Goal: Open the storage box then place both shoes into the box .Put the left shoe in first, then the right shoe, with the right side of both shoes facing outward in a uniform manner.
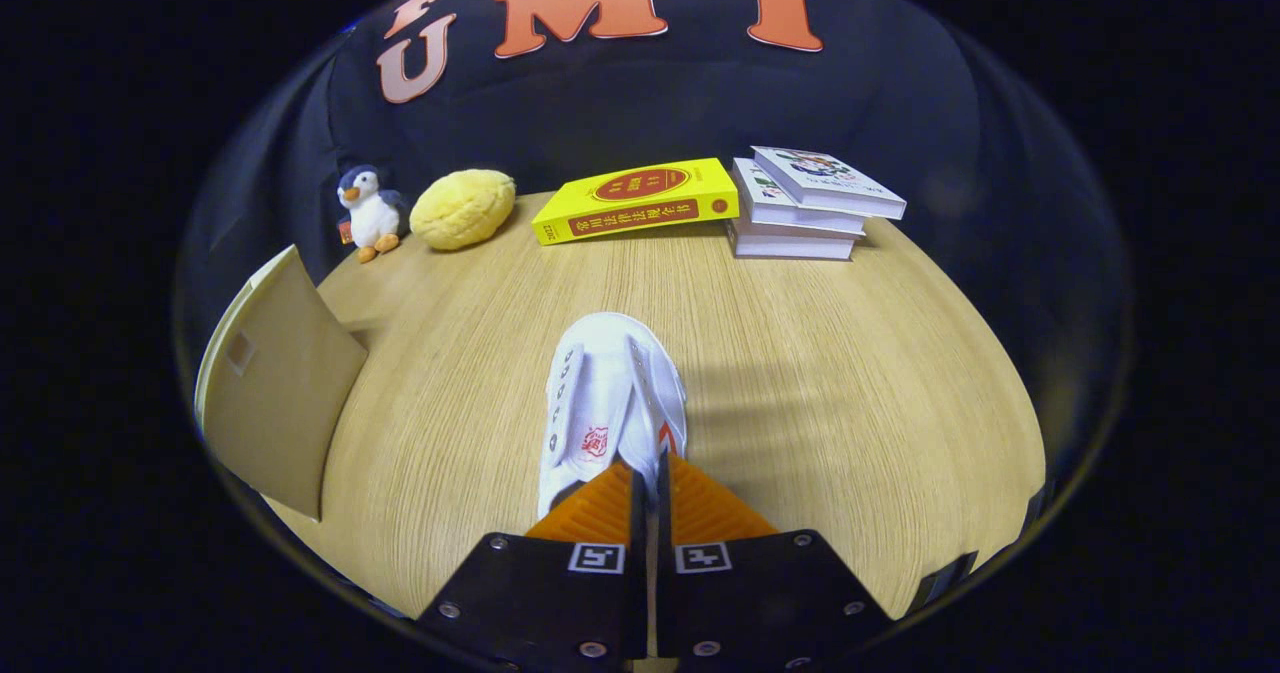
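A white canvas shoe (600, 393) with a small red mark on its tongue points away from me, toe toward the books. My gripper (650, 468) is shut on the rim of the shoe's opening at the heel end, and the orange fingers (590, 513) are pressed almost together on it. The heel is hidden behind the fingers. I cannot tell whether the shoe rests on the wooden table (820, 373) or hangs just above it. The beige storage box (275, 383) stands to the left of the shoe, showing one flat panel tilted toward me; its inside is hidden.
Along the table's far edge stand a plush penguin (368, 211), a yellow bun-shaped cushion (462, 209), a yellow book (640, 198) and a stack of white books (805, 208). Bare wood lies to the right of the shoe.
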Available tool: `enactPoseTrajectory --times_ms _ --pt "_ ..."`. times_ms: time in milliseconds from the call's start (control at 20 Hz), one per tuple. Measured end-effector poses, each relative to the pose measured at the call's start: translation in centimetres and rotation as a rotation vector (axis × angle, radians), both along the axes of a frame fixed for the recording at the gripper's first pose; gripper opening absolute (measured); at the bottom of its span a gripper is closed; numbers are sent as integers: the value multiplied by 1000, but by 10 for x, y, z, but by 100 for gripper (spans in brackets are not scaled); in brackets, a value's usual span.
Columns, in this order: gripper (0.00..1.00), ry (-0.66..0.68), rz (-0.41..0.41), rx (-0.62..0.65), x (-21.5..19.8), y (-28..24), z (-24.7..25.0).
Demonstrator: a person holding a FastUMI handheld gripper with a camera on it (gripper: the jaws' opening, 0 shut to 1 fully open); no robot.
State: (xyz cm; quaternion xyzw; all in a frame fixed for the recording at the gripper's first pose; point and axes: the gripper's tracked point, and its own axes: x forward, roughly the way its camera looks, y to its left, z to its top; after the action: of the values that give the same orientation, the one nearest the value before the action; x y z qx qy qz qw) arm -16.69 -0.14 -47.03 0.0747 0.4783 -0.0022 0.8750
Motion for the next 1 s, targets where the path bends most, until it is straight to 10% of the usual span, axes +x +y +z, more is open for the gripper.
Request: enactPoseTrajectory --times_ms 350,500,600,1000 --pt "36 20 -1 29 7 -6 -28" --pt "26 24 -41 9 12 -15 -33" --pt "3 25 -67 7 12 -18 -31" --pt "1 -36 -93 109 35 11 44"
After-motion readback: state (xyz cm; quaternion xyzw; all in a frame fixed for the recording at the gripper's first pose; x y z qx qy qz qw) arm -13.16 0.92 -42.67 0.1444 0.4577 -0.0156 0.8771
